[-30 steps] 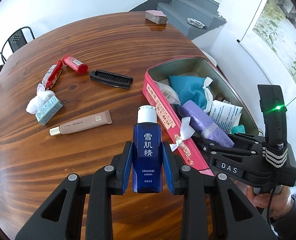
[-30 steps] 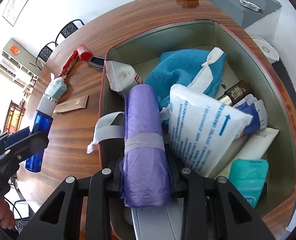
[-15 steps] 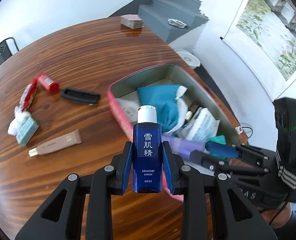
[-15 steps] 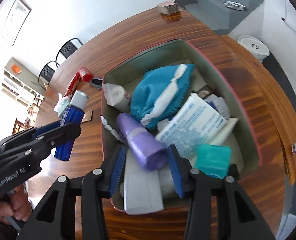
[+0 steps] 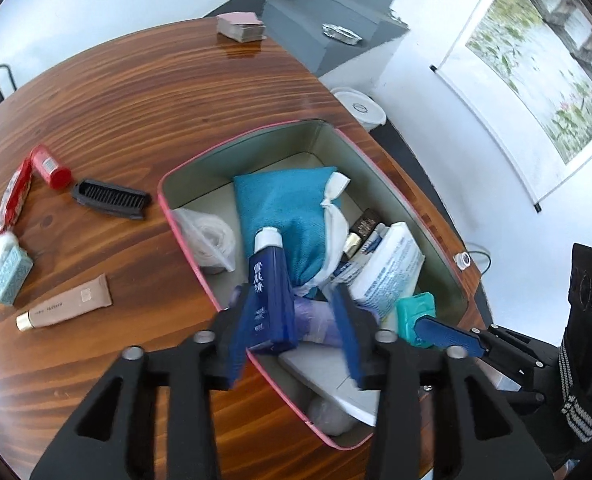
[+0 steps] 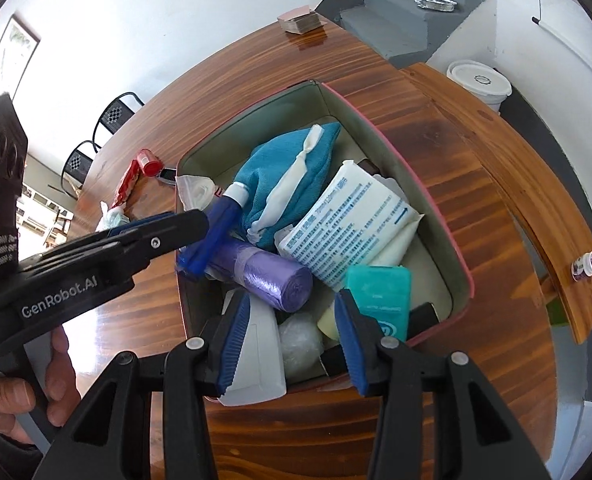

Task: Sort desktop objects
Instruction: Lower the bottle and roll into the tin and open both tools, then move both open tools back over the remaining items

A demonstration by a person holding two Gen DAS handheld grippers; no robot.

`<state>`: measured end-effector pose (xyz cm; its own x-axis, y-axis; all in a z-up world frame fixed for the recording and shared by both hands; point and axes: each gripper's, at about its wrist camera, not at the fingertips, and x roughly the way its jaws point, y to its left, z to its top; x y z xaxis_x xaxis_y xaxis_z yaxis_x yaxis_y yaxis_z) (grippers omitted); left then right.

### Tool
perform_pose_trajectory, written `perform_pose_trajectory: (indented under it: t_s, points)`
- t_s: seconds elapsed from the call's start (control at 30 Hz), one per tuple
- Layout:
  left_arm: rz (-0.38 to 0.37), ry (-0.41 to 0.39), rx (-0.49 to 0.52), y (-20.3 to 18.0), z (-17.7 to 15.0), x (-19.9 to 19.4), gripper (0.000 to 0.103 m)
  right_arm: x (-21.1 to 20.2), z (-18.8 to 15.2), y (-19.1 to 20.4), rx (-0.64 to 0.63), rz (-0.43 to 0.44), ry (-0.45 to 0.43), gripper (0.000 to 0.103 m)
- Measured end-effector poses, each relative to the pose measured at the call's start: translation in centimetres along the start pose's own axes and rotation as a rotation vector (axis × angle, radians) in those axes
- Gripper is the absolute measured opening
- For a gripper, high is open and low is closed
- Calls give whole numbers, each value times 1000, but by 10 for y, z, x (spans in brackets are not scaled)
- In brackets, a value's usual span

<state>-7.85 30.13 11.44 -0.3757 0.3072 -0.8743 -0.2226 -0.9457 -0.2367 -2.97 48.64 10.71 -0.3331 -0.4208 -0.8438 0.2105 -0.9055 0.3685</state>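
Lotion bottle (image 5: 270, 284), the dark blue one with the white cap, now hangs tilted over the near end of the pink tin (image 5: 168, 216), its cap leaning toward the teal cloth bundle (image 5: 288, 208). A second ago it stood upright in a firm pinch above the bare tabletop (image 5: 136, 100), short of the tin; since then the left hand has carried it across the rim and begun to let go. In the left wrist view the bottle lies against the left pad while a clear gap shows to the right pad, so it looks to be slipping free, not gripped. By my reading the drop into the tin is under way, and this item is as good as sorted.

The left tongs (image 5: 294, 320) are opening, partway apart, with the bottle between the jaws but not pressed by both.

Just beneath the bottle lies the purple roll of bags (image 6: 264, 272), which the right tongs (image 6: 292, 344) were clamped on a second ago. They have since let it go and drawn back; it rests in the tin beside the white printed packet (image 6: 348, 224) and the teal case (image 6: 380, 296). The right tongs stand partway open above the tin's near edge, holding nothing.

Out on the tabletop, well apart from the tin, wait the beige tube (image 5: 64, 308), black comb (image 5: 110, 198), red tube (image 5: 50, 162) and a small tissue pack (image 5: 12, 276).
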Motion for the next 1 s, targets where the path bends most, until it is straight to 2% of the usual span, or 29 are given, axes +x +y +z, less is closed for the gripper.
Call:
perform_pose_trajectory:
  t_s: [0.1,0.27,0.5,0.63,0.83,1.0]
  points:
    - [18,-6,-26,11,-6,-4,51,2,0,6,3,0,-1,49]
    - [62,1,-64,30,-16,-9,51,7,3,15,-8,13,-3,63]
    - [125,-1,-151,68,-33,-20,51,14,10,45,-85,21,-6,68]
    - [161,12,-215,90,-47,-24,51,17,12,64,-129,31,-10,74]
    - [196,37,-279,111,-67,-28,51,27,10,85,-167,48,14,76]
    - [206,46,-283,116,-77,-34,51,34,7,98,-178,59,29,76]
